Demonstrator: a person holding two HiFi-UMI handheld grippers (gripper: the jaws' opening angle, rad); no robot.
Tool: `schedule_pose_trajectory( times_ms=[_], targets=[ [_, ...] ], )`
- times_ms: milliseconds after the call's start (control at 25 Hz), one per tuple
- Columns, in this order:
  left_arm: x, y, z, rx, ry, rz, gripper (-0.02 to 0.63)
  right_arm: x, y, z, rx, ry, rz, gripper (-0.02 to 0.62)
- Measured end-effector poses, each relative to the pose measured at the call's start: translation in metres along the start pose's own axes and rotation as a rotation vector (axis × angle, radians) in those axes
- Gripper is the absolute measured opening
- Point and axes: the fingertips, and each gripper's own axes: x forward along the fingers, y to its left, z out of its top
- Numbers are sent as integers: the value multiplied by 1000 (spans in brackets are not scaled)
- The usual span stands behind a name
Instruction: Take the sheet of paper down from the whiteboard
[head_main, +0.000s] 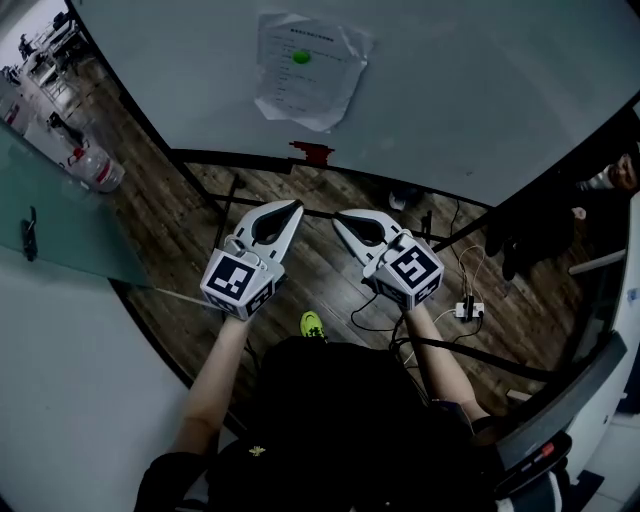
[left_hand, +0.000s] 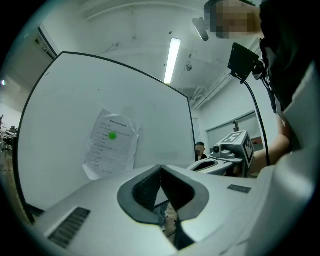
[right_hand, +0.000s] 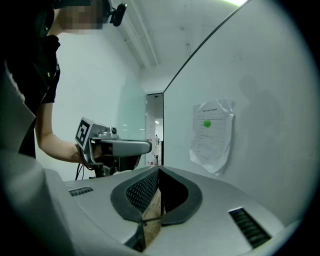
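The sheet of paper (head_main: 305, 70) is up on the whiteboard (head_main: 450, 90), around the middle of the board and well inside its dark frame. It's white with lines of small print, too tiny to read. It's pretty crumpled, and a bottom corner curls away from the board. A little round green dot (head_main: 301, 57) sits near the sheet's top centre.

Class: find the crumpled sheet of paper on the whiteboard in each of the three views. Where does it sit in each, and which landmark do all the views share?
Head view: the sheet of paper is at top centre, on the whiteboard.
Left gripper view: the sheet of paper is left of centre, at mid height.
Right gripper view: the sheet of paper is right of centre, at mid height.
Shared landmark: the green dot near the sheet's top.
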Motion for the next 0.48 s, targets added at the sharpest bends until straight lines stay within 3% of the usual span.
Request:
schedule_pose_trajectory(
  times_ms=[480],
  targets=[
    [24,44,10,22,-10,-36,26,41,-39,22,-40,-31,-38,11]
  ],
)
